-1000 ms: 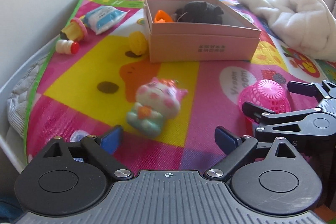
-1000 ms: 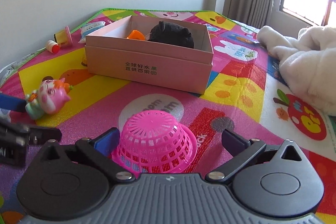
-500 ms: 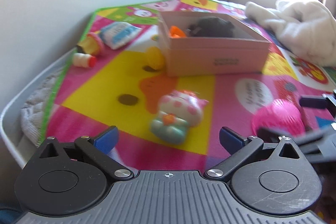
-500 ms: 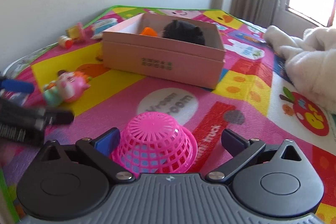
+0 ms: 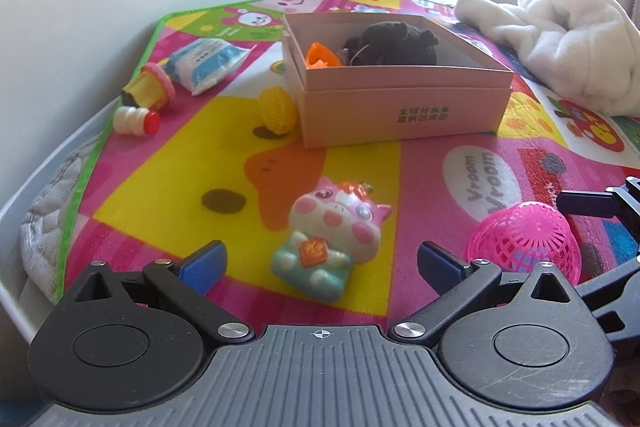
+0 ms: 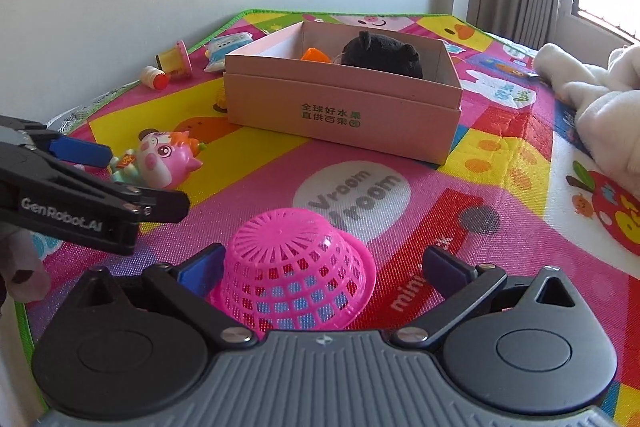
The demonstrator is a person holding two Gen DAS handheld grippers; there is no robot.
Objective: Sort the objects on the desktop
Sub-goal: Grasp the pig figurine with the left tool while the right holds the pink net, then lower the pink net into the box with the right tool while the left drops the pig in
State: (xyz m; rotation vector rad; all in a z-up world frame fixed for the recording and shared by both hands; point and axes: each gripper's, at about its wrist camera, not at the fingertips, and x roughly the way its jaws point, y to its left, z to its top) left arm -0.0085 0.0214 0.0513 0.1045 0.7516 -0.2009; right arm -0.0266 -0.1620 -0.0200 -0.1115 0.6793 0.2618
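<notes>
left gripper [image 5: 320,261] wide open, empty, pig figurine [image 5: 330,239] lying on play mat [image 5: 160,163] between its fingers, untouched | right gripper [image 6: 320,267] wide open, overturned pink basket [image 6: 296,279] between its fingers, not clamped | pink box [image 6: 340,107] mid-mat held black plush [image 6: 382,55], orange toy [image 6: 314,55]

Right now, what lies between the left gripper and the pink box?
In the left wrist view, the pig figurine lies on its back on the mat between the open left gripper and the pink box; beyond it, bare mat.
</notes>
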